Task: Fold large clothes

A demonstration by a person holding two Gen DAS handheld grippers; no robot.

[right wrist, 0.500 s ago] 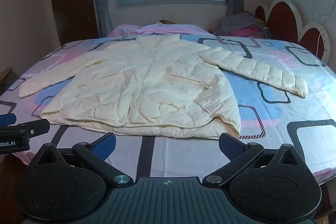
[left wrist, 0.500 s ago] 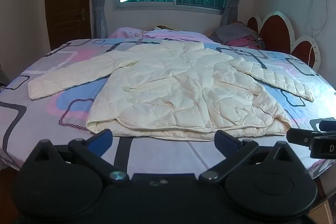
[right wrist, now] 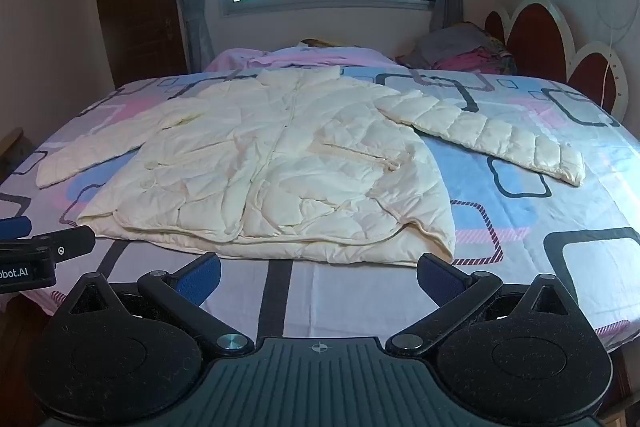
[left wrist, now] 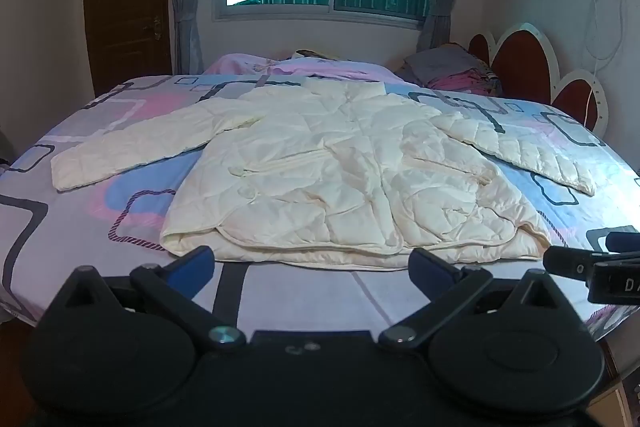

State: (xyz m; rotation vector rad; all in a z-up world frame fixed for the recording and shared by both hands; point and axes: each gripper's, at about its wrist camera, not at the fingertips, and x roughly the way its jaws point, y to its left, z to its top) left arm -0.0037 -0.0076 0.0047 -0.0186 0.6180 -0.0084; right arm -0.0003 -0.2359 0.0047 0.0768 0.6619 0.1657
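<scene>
Your left gripper [left wrist: 312,265] cuts off the bed's [left wrist: 304,295] near edge, and only a sliver of your right gripper [right wrist: 318,273] shows at its right. The cream puffer jacket [left wrist: 340,183] lies flat, sleeves spread, just ahead of both grippers, untouched. Both grippers stand wide open, holding nothing. The clothes pile [right wrist: 460,53] far ahead to the right is hard to make out.

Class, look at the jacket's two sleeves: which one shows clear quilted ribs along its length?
The right sleeve, reaching toward the headboard, shows crosswise ribs. The left sleeve, toward the door side, looks smoother.
</scene>
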